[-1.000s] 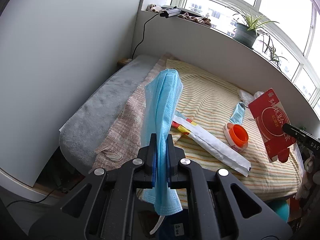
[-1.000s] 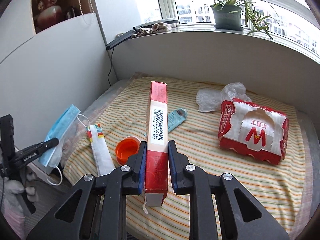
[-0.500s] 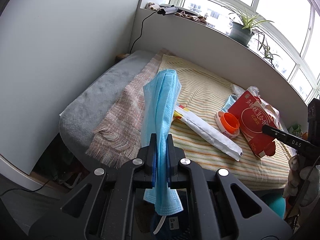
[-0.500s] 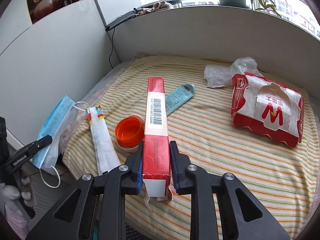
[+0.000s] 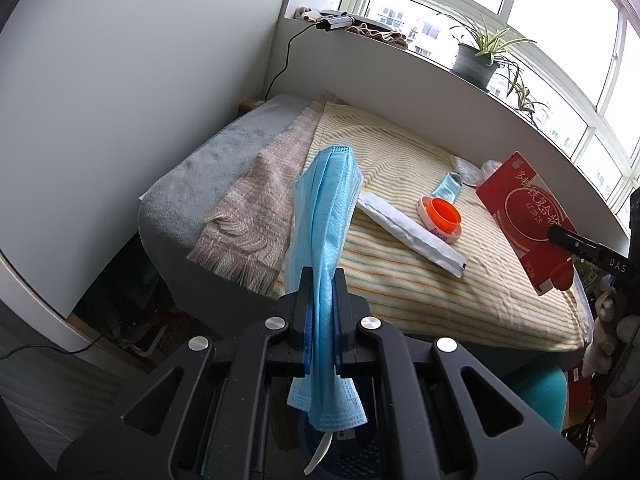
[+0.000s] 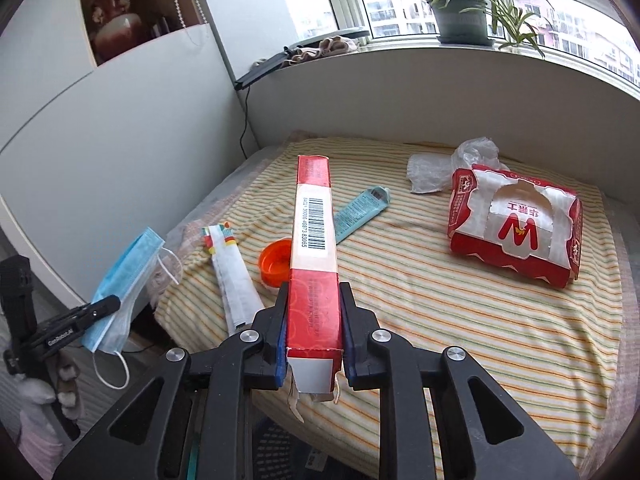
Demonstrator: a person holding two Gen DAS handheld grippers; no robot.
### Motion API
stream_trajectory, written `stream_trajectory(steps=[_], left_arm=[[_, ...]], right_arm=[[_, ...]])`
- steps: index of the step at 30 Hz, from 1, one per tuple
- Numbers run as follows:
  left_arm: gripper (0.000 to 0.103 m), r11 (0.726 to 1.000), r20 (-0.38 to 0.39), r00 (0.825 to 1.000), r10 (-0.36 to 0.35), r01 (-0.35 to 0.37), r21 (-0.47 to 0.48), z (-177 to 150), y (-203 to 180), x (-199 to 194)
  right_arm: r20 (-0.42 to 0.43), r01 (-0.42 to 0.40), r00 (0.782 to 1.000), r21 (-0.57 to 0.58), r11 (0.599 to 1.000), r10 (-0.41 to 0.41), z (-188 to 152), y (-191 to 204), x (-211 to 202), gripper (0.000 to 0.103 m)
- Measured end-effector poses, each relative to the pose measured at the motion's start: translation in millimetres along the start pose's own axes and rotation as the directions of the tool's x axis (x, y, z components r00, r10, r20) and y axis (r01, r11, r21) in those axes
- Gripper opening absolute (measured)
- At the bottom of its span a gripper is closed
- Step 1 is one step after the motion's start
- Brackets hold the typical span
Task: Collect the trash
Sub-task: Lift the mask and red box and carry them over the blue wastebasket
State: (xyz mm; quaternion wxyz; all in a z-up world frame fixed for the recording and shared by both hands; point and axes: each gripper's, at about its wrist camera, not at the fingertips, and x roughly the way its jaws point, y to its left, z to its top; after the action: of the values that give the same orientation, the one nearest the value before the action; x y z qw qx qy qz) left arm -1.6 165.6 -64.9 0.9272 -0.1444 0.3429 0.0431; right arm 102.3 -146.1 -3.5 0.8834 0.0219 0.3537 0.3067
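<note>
My left gripper (image 5: 322, 280) is shut on a light blue face mask (image 5: 326, 216), which stands up between the pads and hangs below them; from the right wrist view the same mask (image 6: 124, 288) dangles off the bed's left edge. My right gripper (image 6: 313, 300) is shut on a long red carton (image 6: 314, 248) with a barcode, held above the striped bed cover (image 6: 460, 320). That carton (image 5: 528, 220) also shows at the right of the left wrist view. Still on the bed lie an orange lid (image 6: 274, 260), a white paper sleeve (image 6: 234, 280), a teal wrapper (image 6: 360, 212), a crumpled clear bag (image 6: 448, 168) and a red tissue pack (image 6: 516, 228).
The bed fills a corner between a white wall (image 5: 140, 100) and a window ledge (image 6: 440, 64) with a potted plant (image 6: 460, 16). A grey blanket (image 5: 216, 172) and a fringed pink cloth (image 5: 256, 208) drape over the bed's left end. A dark mesh bin (image 5: 352, 452) sits below my left gripper.
Both grippers have drawn back from the bed toward its near edge, each keeping its load. The right gripper tilted up again, bringing the window and plant back into view.
</note>
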Motion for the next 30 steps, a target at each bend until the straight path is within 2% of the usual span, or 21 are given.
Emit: stream_trajectory(steps=[7,13,18,27,30], left_arm=[[0.005,1.000,-0.037,0.999,-0.018,0.018,0.009,-34.9,-7.7,-15.6],[0.005,0.999,-0.084,0.996,-0.039,0.039,-0.004,-61.8,-14.8,-18.7],[0.005,0.999,-0.135,0.990,-0.031,0.034,0.022,-87.2,-25.6,-12.3],[0.005,0.997,-0.256,0.964,-0.076,0.072,-0.026,-134.5,-32.2,18.5],[0.005,0.996,-0.305,0.948,-0.087,0.078,-0.041,-148.1,-33.1,33.2]], right_arm=[[0.000,-0.066,0.998,-0.050,0.997,0.066,-23.4,17.6,-37.7,0.019],[-0.045,-0.125,0.992,-0.081,0.989,0.121,-49.9,33.4,-48.7,0.019],[-0.109,-0.155,0.984,-0.091,0.984,0.144,-79.7,45.7,-44.3,0.019],[-0.261,-0.161,0.957,-0.106,0.981,0.129,-136.3,58.0,-12.0,0.019],[-0.299,-0.139,0.948,-0.088,0.986,0.107,-153.7,53.6,0.6,0.019]])
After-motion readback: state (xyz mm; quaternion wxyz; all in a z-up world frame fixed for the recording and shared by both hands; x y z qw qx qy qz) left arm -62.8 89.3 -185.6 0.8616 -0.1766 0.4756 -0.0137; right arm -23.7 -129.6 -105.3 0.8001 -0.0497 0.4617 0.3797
